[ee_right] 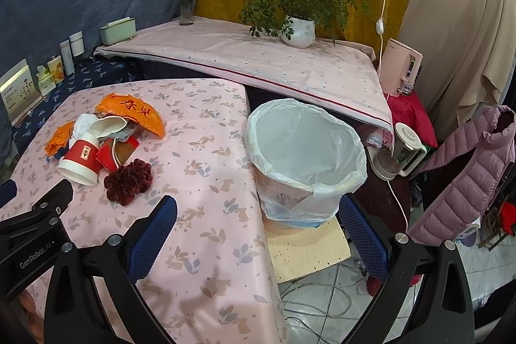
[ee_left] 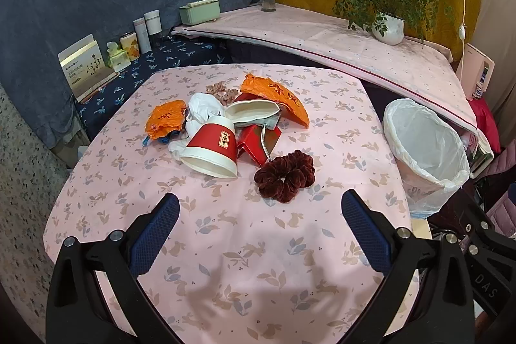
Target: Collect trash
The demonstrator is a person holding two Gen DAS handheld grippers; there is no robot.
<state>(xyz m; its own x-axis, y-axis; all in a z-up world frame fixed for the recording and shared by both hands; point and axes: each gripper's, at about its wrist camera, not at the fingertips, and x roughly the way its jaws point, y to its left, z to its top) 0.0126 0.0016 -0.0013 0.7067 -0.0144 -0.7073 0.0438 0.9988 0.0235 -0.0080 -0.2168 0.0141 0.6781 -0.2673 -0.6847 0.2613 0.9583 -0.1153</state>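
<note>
Trash lies in one heap on the pink leaf-print tablecloth [ee_left: 238, 247], and every place below is given from the red-and-white paper cup [ee_left: 211, 150], which lies on its side at the near edge of that heap with its open mouth turned toward the camera. Touching the cup on its far side is crumpled white tissue [ee_left: 203, 108]; beyond that to the left sits a crumpled orange wrapper [ee_left: 164, 118], and a larger orange wrapper [ee_left: 277, 99] with red characters lies behind and to the right. Just behind the cup a squashed white paper cup [ee_left: 251, 112] rests on a red carton [ee_left: 258, 141]. Near the cup's right, apart from the heap, lies a dark red velvet scrunchie [ee_left: 283, 176] — a paler patterned scrunchie [ee_left: 222, 92] shows at the back of the pile.

Well to the right of the cup, off the table's edge, stands a bin lined with a white bag [ee_right: 306, 157]; nothing shows inside it.

The left gripper [ee_left: 259, 228] hovers over bare cloth on the near side of the cup, its blue-padded fingers [ee_left: 158, 231] spread wide and grasping nothing. The right gripper [ee_right: 258, 237] — jaws likewise released and empty — is over the table edge, with the bin between its fingers in the right wrist view
</note>
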